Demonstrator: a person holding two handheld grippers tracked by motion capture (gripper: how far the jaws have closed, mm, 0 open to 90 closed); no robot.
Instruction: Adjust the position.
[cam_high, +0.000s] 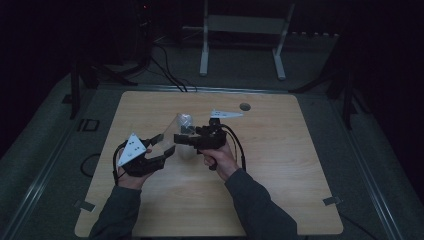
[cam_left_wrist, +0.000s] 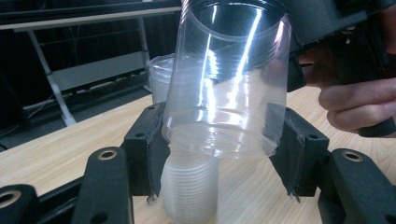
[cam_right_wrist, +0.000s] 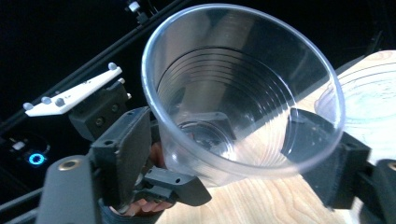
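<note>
High view: a dim room and a light wooden table (cam_high: 280, 165). A person's two hands meet over the table's middle, each holding a black two-jaw gripper. Between them is a clear ribbed plastic cup (cam_high: 176, 128), tilted above the tabletop. The left gripper (cam_high: 167, 144) has its jaws closed around the cup's base end; in the left gripper view the cup (cam_left_wrist: 226, 79) sits between the pads, above a stack of clear cups (cam_left_wrist: 190, 189) lying on the table. The right gripper (cam_high: 181, 139) clamps the same cup near its open rim, seen wide-mouthed in the right gripper view (cam_right_wrist: 243, 93).
</note>
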